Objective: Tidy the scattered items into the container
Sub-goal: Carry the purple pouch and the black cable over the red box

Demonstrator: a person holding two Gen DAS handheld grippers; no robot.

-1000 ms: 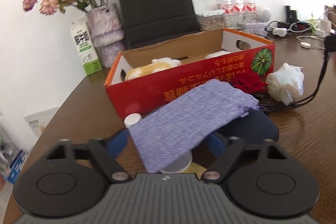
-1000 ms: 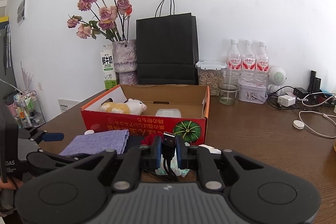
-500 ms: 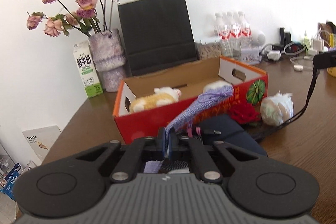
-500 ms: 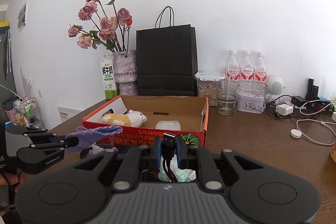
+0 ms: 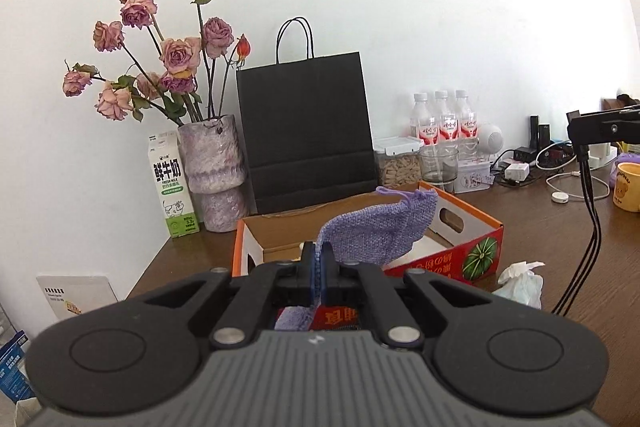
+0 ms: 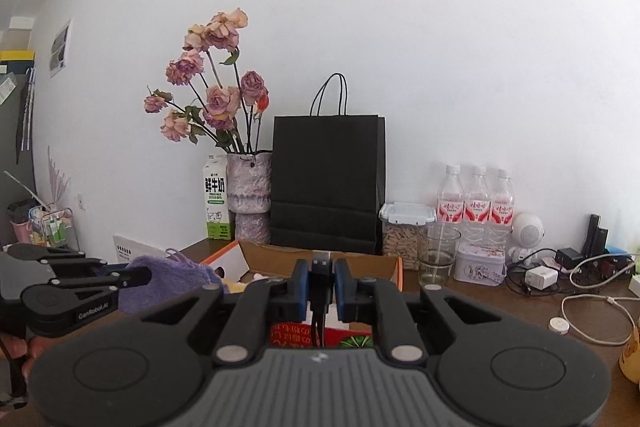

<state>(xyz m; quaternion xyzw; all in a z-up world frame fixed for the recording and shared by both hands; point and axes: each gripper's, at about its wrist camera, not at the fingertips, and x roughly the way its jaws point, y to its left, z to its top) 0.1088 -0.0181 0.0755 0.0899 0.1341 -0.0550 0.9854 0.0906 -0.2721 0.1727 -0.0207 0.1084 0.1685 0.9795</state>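
The left gripper (image 5: 317, 259) is clenched on the edge of a purple cloth (image 5: 376, 231), which hangs lifted in the air over the near wall of the box (image 5: 476, 251). The right gripper (image 6: 321, 277) is clamped on a black plug (image 6: 321, 264), its cable (image 6: 318, 323) dropping down between the fingers. The box sits near the table's left edge; something pale lies inside, too hidden by the cloth to name. A crumpled tissue (image 5: 520, 279) lies on the table (image 5: 568, 239) just beside the box's right end. Behind the box, along the table's back edge, stand a milk carton (image 5: 172, 187), a vase (image 5: 214, 171) of dried roses, a black bag (image 5: 308, 131), a jar (image 6: 406, 233), a glass (image 6: 438, 255), a tin (image 6: 480, 263) and three bottles (image 6: 476, 197).
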